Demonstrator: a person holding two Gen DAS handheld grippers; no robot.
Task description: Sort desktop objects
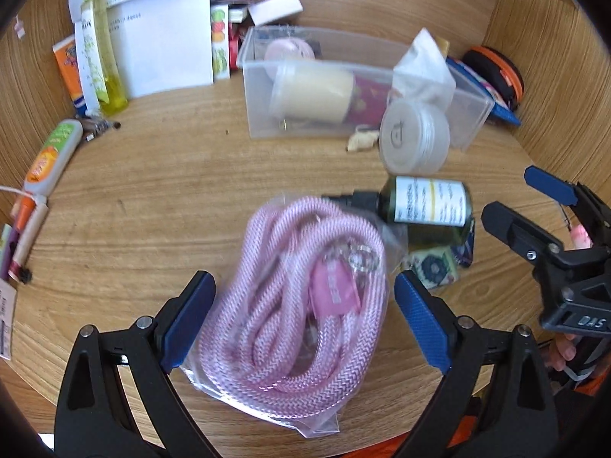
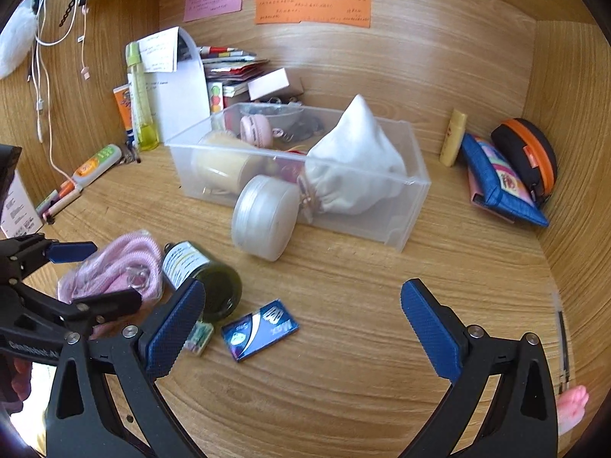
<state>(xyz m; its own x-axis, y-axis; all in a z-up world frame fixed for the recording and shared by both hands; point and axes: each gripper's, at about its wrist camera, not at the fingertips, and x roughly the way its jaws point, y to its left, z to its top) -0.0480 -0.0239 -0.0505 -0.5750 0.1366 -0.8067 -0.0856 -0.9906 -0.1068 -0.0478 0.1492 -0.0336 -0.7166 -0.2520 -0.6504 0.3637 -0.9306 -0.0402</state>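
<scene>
While the wooden desk (image 2: 362, 305) is stretching out under everything, a clear bin (image 2: 401, 206) is sitting far back near the middle. It is holding a white cloth bag (image 2: 355, 160), a cream cup (image 2: 217, 164) and a small pink round thing (image 2: 255, 129).

Next, a pink rope in a clear bag (image 1: 290, 305) is lying on the desk at the near left. The left claw (image 1: 303, 320) is opened wide, with one blue finger on each side of the rope bag. I cannot tell if the fingers are touching it.

The right claw (image 2: 301, 332) is opened wide too, holding nothing, over bare desk.

A white round tub (image 2: 263, 217) is leaning on the bin's near wall. A dark green bottle (image 2: 202, 274) is lying on its side just right of the rope. A blue card pack (image 2: 259, 330) is lying near the bottle.
</scene>
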